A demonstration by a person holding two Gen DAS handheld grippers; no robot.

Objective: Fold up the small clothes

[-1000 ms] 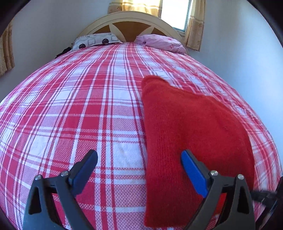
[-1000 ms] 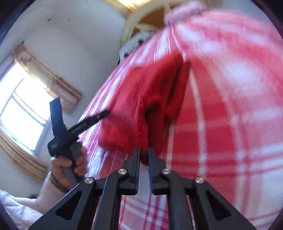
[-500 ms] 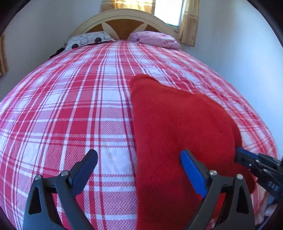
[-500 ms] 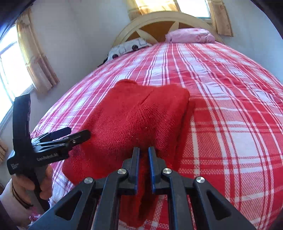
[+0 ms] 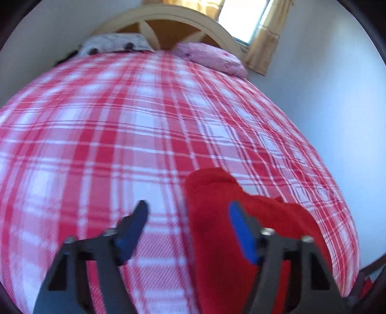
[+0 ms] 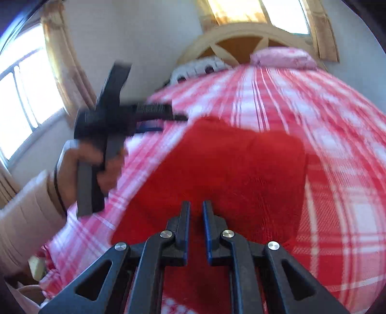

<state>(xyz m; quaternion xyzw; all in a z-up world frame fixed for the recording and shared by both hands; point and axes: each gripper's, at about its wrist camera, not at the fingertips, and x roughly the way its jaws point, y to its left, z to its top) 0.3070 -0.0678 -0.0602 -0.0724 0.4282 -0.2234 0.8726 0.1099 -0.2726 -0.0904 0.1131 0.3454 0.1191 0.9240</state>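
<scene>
a wide bed under a red-and-white plaid cotton bedspread point(image 5: 120, 135) is filling both views, running up to an arched cream wooden headboard point(image 5: 168, 19). a folded red knitted garment point(image 6: 229, 169) is lying flat on the bedspread, near the bed's close edge. a pink pillow point(image 5: 210, 58) and a white spotted pillow point(image 5: 113, 44) are sitting just below the headboard. the left gripper point(image 5: 188, 224) is hovering over the garment's left edge, its jaws closing with nothing pinched between them. the right gripper point(image 6: 196, 217) is pointing down at the red knit with its jaws drawn nearly together, and i cannot tell whether any cloth is caught between them.
</scene>
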